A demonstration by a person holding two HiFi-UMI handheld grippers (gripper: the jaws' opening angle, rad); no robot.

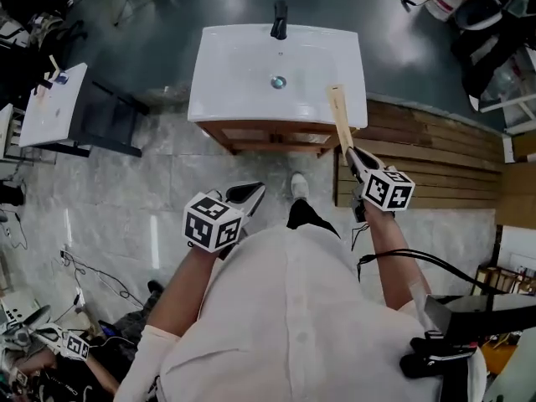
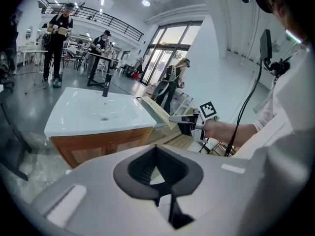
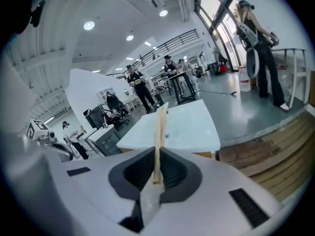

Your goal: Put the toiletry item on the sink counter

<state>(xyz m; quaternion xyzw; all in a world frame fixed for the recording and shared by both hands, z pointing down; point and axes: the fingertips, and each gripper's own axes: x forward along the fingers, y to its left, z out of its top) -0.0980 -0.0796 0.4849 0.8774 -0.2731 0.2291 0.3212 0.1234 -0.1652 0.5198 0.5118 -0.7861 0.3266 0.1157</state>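
Observation:
The toiletry item (image 1: 339, 120) is a thin, flat, pale wooden piece. My right gripper (image 1: 353, 157) is shut on its near end, and it points up and forward over the front right corner of the white sink counter (image 1: 226, 82). Along the right gripper view it stands on edge as a narrow strip (image 3: 159, 132) between the pads, with the sink (image 3: 189, 127) beyond. My left gripper (image 1: 249, 194) hangs lower, in front of the wooden vanity, shut and empty. From the left gripper view (image 2: 158, 181) I see the sink (image 2: 78, 114) and the held wooden piece (image 2: 156, 113).
A black faucet (image 1: 279, 19) stands at the back of the basin, with the drain (image 1: 278, 82) in the middle. A slatted wooden platform (image 1: 427, 166) lies to the right. A small white table (image 1: 50, 107) stands far left. Several people (image 2: 58, 38) stand in the background.

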